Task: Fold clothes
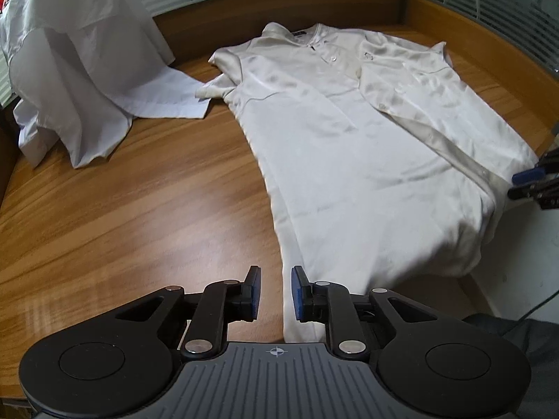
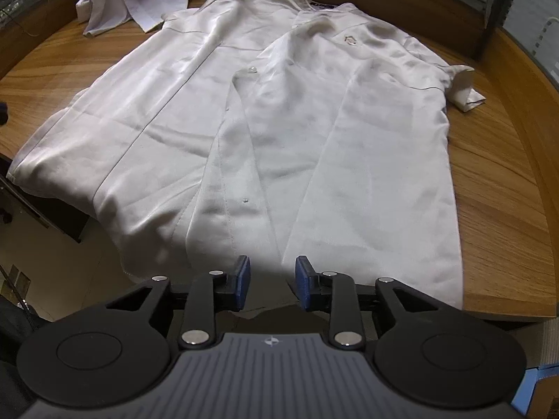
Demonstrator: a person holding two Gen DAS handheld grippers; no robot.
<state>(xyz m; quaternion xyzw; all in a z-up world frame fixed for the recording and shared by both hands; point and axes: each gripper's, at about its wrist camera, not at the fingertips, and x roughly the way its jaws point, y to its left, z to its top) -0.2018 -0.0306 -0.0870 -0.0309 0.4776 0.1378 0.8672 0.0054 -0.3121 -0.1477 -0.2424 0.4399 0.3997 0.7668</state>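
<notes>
Left view: from my left gripper (image 1: 274, 293), low at the shirt's (image 1: 349, 146) hem corner, facing its collar.
Right view: likewise, nearer mid-hem.
Shared: shirt, bench (image 1: 139, 192).

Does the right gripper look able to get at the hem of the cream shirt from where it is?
Probably yes. The right gripper is open, and the cream shirt drapes over the table edge just ahead of it, with nothing between.
</notes>
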